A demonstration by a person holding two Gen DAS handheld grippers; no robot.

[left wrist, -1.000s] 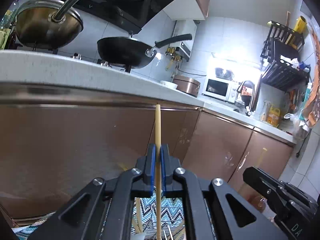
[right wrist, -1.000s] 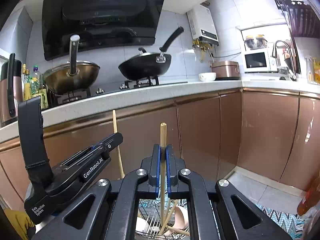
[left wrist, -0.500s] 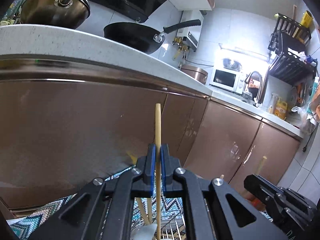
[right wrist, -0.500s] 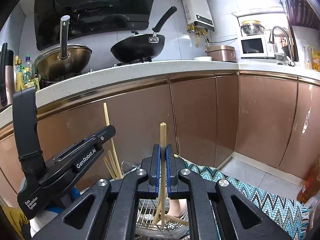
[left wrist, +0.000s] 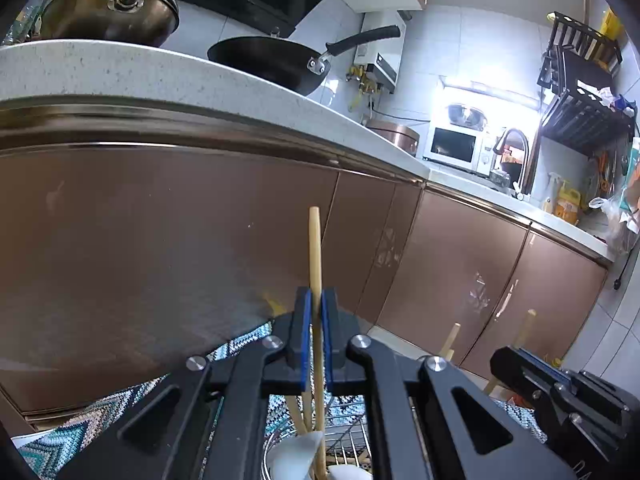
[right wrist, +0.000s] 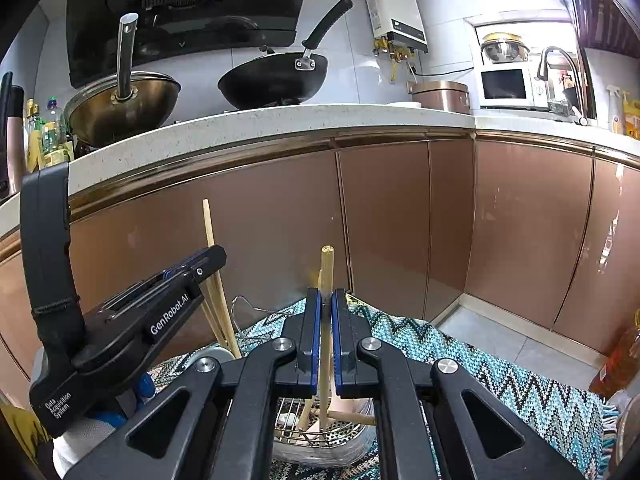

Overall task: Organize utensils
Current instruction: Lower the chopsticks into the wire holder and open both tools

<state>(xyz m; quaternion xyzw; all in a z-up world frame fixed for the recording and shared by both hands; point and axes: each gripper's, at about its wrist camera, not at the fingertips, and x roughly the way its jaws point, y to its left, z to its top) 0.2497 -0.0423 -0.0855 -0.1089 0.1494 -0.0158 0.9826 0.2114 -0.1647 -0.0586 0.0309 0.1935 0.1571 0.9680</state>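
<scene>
Two hand-held grippers over a utensil drainer on the kitchen floor. The left gripper (left wrist: 315,300) is clamped on a thin wooden chopstick (left wrist: 314,248), held near-upright; its lower end runs down between the gripper arms toward the wire utensil basket (left wrist: 347,424) below, where other sticks and a white spoon (left wrist: 300,450) already stand. The right gripper (right wrist: 325,300) grasps a thicker wooden stick (right wrist: 327,268), likewise upright, whose lower part reaches into the same basket (right wrist: 296,420), seen here seated in a round metal bowl (right wrist: 320,454) on the zigzag-patterned rug (right wrist: 480,368). From the right wrist view the left gripper (right wrist: 200,264) appears at the left, beside further chopsticks (right wrist: 216,312) leaning in the basket. Stage of task, as judged: several utensils are already collected in the basket; the two held sticks are over or partly within it but not yet let go. Whether their tips touch the basket floor cannot be told. Remaining: release both, then gather any utensils outside the views.
</scene>
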